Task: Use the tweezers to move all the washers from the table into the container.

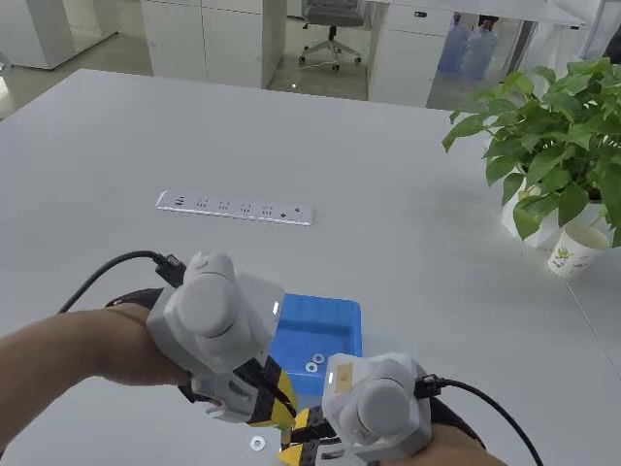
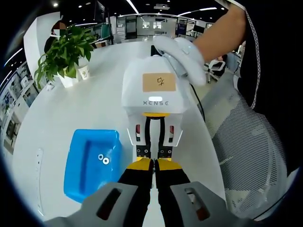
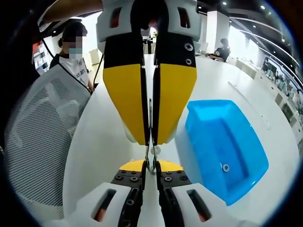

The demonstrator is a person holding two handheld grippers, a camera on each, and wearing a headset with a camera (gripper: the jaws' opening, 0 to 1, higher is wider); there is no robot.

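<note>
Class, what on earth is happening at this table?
A person holds the left gripper and right gripper tip to tip beside a blue container on the table. Both sets of tongs look shut on a thin metal strip, probably the tweezers. Two washers lie in the container; one washer lies on the table near the grippers.

Two washers point(image 1: 310, 367) in container point(image 1: 320, 306).

Lying inside one blue rectangular plastic container point(image 1: 335, 313): two small silver metal washers point(image 1: 311, 367). Resting on the one white table point(image 1: 408, 252), at the container's seven o'clock: a third washer point(image 1: 257, 444). Also sitting there: one white power strip point(image 1: 235, 208), one leafy green potted plant point(image 1: 553, 146).
</note>
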